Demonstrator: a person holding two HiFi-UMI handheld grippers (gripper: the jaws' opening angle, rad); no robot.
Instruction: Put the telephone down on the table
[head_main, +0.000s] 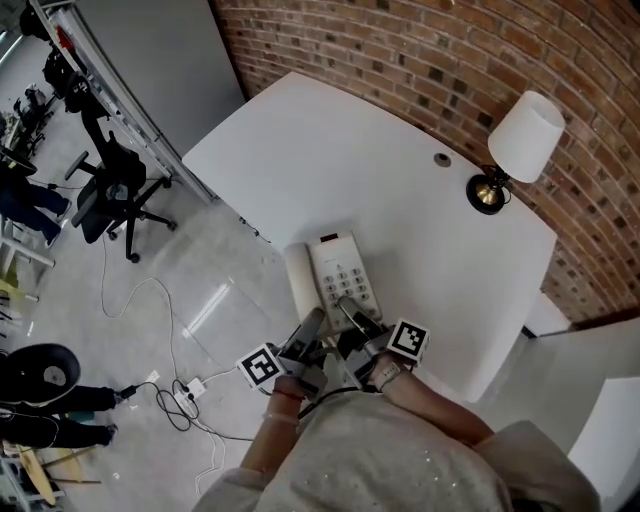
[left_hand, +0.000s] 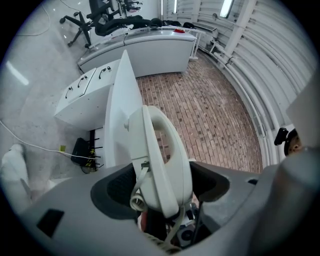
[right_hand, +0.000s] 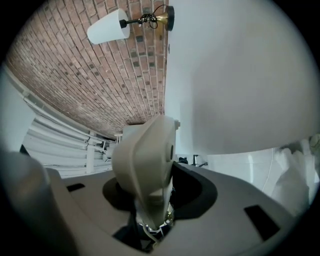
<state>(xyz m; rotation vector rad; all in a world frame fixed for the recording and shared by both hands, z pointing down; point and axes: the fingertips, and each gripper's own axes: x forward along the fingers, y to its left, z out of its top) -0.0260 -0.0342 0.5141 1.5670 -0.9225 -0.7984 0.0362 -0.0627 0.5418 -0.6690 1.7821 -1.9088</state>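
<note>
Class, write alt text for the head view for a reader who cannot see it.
Seen from above, a person's left gripper and right gripper hold a white telephone by its near end at the near edge of a white table. A white-shaded lamp stands at the table's far right, by a brick wall.

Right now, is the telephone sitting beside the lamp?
No, the telephone is at the near edge of the table, far from the lamp at its far right corner.
</note>
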